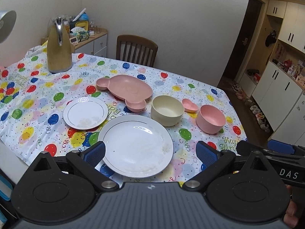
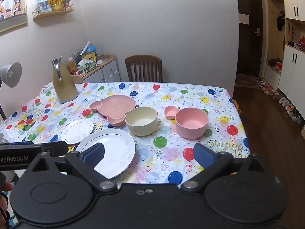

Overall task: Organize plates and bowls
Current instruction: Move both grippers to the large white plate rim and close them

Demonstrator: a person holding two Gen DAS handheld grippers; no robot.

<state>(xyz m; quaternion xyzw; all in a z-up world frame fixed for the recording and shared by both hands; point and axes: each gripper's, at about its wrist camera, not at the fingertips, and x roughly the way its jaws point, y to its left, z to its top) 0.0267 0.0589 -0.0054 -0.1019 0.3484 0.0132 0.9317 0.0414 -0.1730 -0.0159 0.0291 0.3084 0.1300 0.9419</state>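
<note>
Large white plate (image 1: 136,146): on the balloon-print tabletop (image 1: 47,87) at its near edge, directly ahead of the left hand-held gripper (image 1: 150,151), fingers spread and empty; right hand-held gripper (image 2: 149,154), likewise spread, has it off to its left, so left is nearer.

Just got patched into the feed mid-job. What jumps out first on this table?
The bright balloon-print birthday tablecloth dominates, with dishes spread across it. Nearest sits a large white china plate with a thin dark rim line, a smaller matching white plate to its left; behind are a pink bear-shaped divided tray, a cream bowl, a small pink heart-shaped dish and a pink bowl. Both the left gripper and the right gripper are open and empty.
</note>
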